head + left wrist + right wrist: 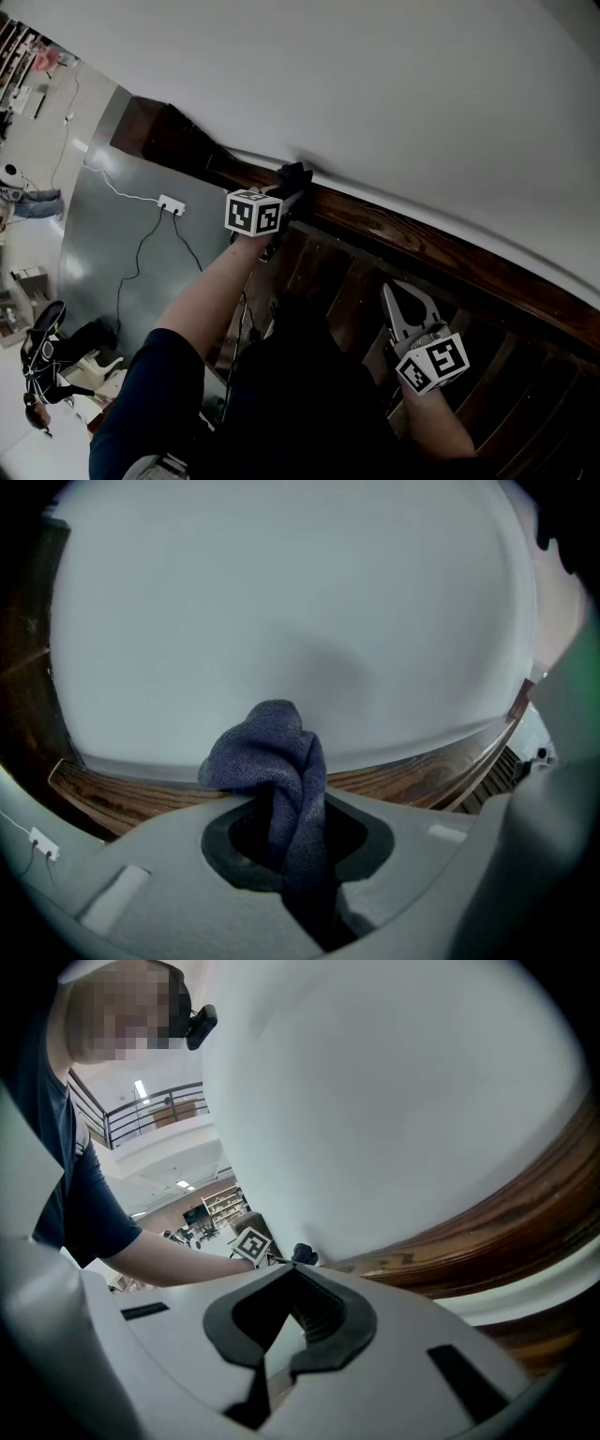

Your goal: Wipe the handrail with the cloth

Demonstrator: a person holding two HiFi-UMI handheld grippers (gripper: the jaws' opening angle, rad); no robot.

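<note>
Left tool (286, 195) is seen clamped on the cloth (272, 757), whose bunched blue end is pushed out past the jaws and pressed onto the top of the handrail (422, 246). Held this way, fabric rather than plastic is brought against the wood, and it is judged that wiping is under way at the upper stretch of the rail. Right tool (398, 300) is held lower, beside the rail and apart from it, jaws together with nothing between them; it is judged to be kept out of the cloth's path.

Most of each view is filled by the white wall (375, 84), which rises directly behind the rail, so little room is left on the far side and the cloth may be crowded there. The dark wooden handrail runs on a slope from upper left to lower right. Beneath it the balusters (328, 281) are seen in shadow, with the right tool in front of them. Far below, a grey floor (94, 244) is crossed by a cable (141, 253) leading to a white power strip (171, 204); neither lies near the work. The rail ahead of the cloth is not seen to be blocked by anything.
</note>
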